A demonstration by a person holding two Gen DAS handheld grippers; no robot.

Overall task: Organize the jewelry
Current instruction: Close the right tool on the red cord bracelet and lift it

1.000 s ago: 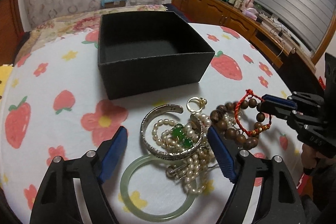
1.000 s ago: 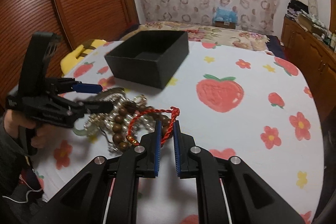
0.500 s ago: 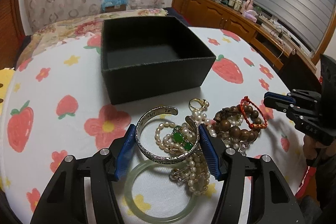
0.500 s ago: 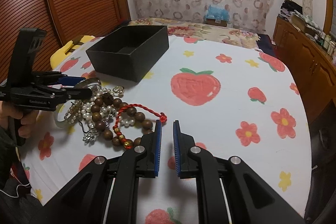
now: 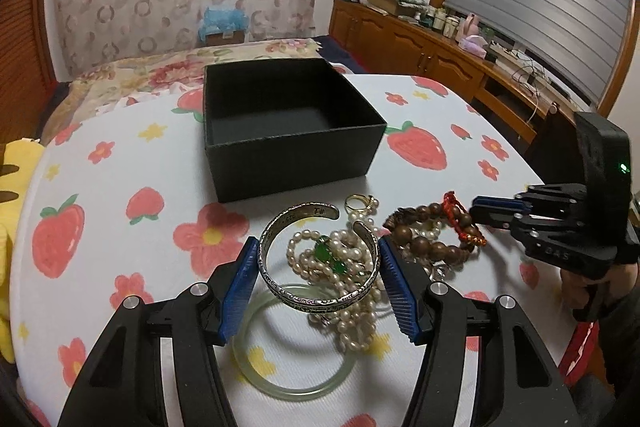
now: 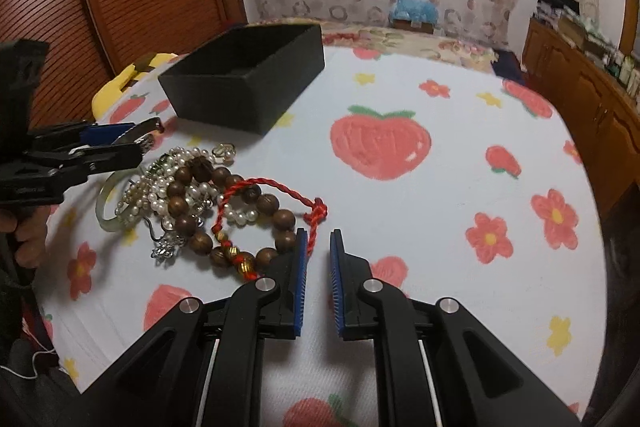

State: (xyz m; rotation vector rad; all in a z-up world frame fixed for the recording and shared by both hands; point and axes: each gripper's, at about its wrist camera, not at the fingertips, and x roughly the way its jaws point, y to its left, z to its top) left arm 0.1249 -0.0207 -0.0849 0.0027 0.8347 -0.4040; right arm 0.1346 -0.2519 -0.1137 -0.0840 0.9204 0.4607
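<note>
My left gripper (image 5: 318, 285) is shut on the silver cuff bangle (image 5: 316, 297), its blue pads against both sides, lifted just above the pile. The pile holds a pearl strand with green stones (image 5: 332, 259), a jade bangle (image 5: 288, 383), a gold ring (image 5: 358, 203), a wooden bead bracelet (image 6: 200, 195) and a red cord bracelet (image 6: 260, 187). The black open box (image 5: 288, 131) stands behind, empty. My right gripper (image 6: 319, 263) is slightly open and empty, just right of the red cord; it also shows in the left wrist view (image 5: 496, 211).
The round table has a white cloth with strawberries and flowers (image 6: 380, 143). A yellow cushion (image 5: 12, 187) lies at the left edge. Wooden cabinets (image 5: 420, 51) stand at the right, a bed (image 5: 160, 75) behind.
My left gripper closed from wide open onto the silver cuff and raised it slightly. My right gripper let go of the red cord bracelet and drew back.
</note>
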